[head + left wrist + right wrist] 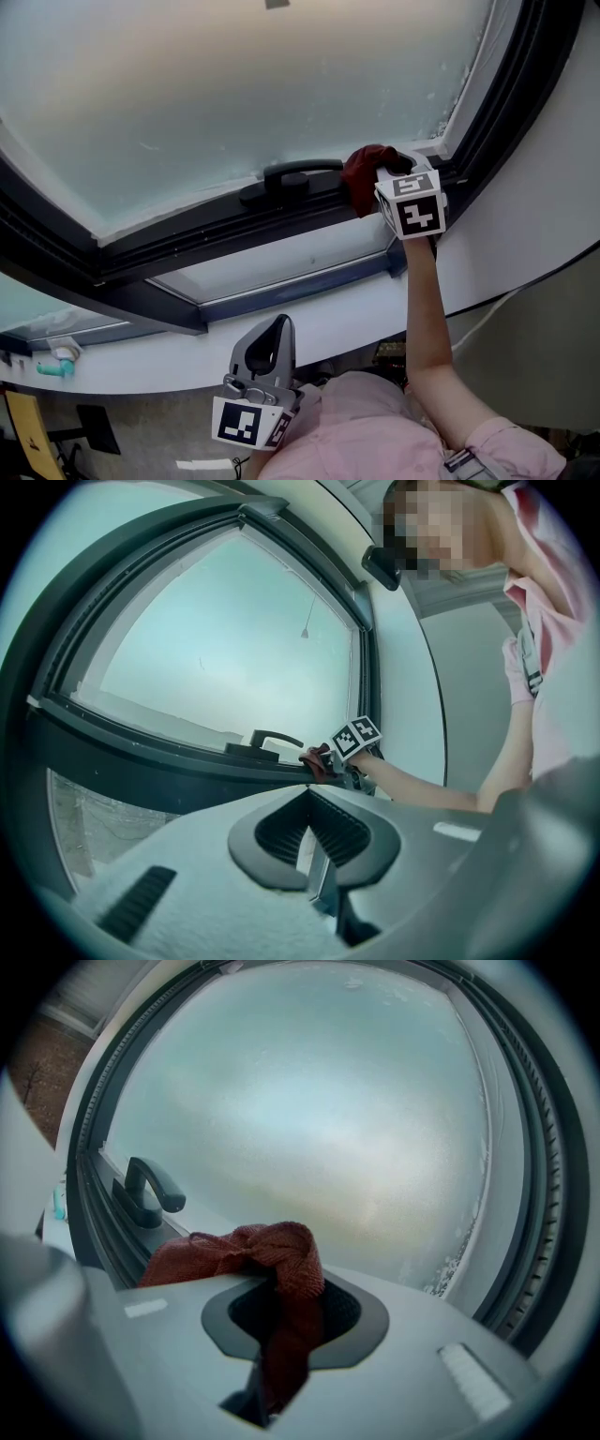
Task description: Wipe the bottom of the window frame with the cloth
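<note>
Right gripper (382,180) is up at the window, jaws clamped on the red cloth (366,169). The cloth sits bunched against the bottom of the window frame (187,234), just right of the handle (291,175) and near the right corner. It looks like soft, light, knitted stuff that will flop and fold rather than hold a shape. The pinch through the middle of the wad seems the right hold, leaving a loose lobe out front to drag along the rail. It probably needs firm pressing or it'll only skim, and that lobe could snag on the handle. Left gripper (267,361) is held low, well apart from the window, jaws drawn together with nothing between them
</note>
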`<action>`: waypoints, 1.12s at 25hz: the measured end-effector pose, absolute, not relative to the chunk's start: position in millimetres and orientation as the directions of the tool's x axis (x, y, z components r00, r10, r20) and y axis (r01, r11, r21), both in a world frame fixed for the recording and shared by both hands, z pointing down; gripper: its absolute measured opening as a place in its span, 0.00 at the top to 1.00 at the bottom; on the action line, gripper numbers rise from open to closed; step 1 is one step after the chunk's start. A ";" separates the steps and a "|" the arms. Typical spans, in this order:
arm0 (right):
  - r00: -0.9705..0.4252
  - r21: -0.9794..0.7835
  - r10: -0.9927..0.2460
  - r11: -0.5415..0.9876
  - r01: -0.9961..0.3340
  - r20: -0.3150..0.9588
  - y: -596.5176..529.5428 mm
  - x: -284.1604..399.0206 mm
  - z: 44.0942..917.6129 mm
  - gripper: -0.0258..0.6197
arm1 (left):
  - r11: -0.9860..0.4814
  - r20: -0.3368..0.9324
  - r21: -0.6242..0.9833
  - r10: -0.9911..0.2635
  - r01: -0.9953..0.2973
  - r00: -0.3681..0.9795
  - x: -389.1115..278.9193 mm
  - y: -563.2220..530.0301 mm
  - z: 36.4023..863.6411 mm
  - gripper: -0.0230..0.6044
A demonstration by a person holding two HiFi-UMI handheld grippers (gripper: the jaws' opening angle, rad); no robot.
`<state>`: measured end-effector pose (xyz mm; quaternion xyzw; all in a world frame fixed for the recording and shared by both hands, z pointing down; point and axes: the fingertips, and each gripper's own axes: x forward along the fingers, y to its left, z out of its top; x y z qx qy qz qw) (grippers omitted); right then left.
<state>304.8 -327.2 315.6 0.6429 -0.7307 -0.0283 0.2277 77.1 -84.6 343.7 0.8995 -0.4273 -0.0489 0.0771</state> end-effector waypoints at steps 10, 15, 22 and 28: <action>-0.104 0.342 -0.947 0.210 -0.916 0.303 -328.9 302.7 311.2 0.86 | -0.623 -0.016 0.178 -0.776 -0.762 0.630 73.1 -75.5 345.6 0.96; -0.138 0.312 -0.935 0.245 -0.918 0.328 -328.4 301.9 313.4 0.86 | -0.640 -0.006 0.186 -0.760 -0.746 0.650 78.3 -72.0 350.7 0.96; -0.179 0.363 -0.945 0.274 -0.891 0.273 -326.0 297.0 310.4 0.87 | -0.661 -0.007 0.195 -0.740 -0.725 0.673 85.4 -67.5 350.0 0.96; -0.174 0.368 -0.948 0.267 -0.891 0.267 -326.7 298.7 310.7 0.85 | -0.667 -0.011 0.195 -0.735 -0.719 0.678 85.8 -67.4 349.0 0.96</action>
